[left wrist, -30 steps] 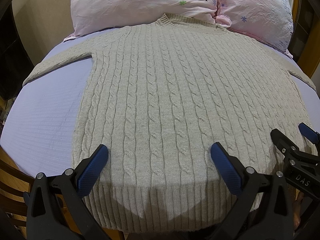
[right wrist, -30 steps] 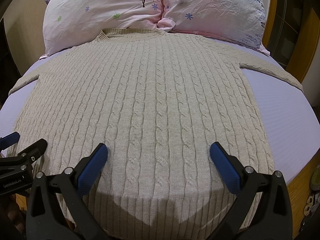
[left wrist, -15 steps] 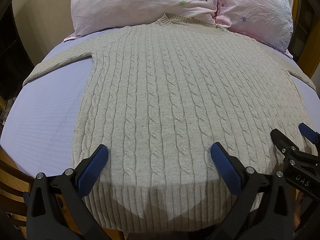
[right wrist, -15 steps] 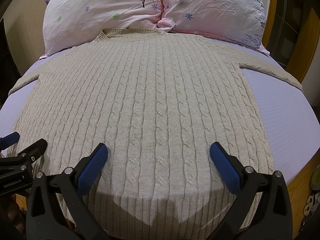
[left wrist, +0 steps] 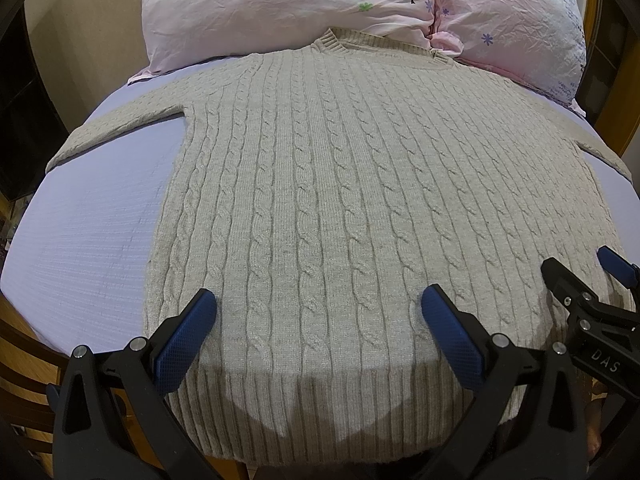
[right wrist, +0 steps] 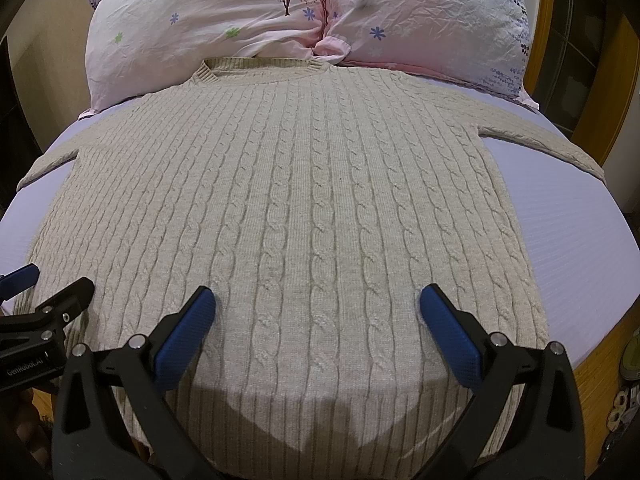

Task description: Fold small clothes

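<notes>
Where left view crops, right shows shoe [right wrist: 631, 354] beside sweater [right wrist: 288, 216].

A sweater [left wrist: 340, 208] lies flat on a bed [left wrist: 88, 248] — collar toward 2 pillows [right wrist: 304, 16] behind it, sleeves spread left and right.

Two pink floral pillows [right wrist: 304, 20], lavender bedsheet [left wrist: 88, 232], wooden bed frame [right wrist: 548, 32]
</notes>
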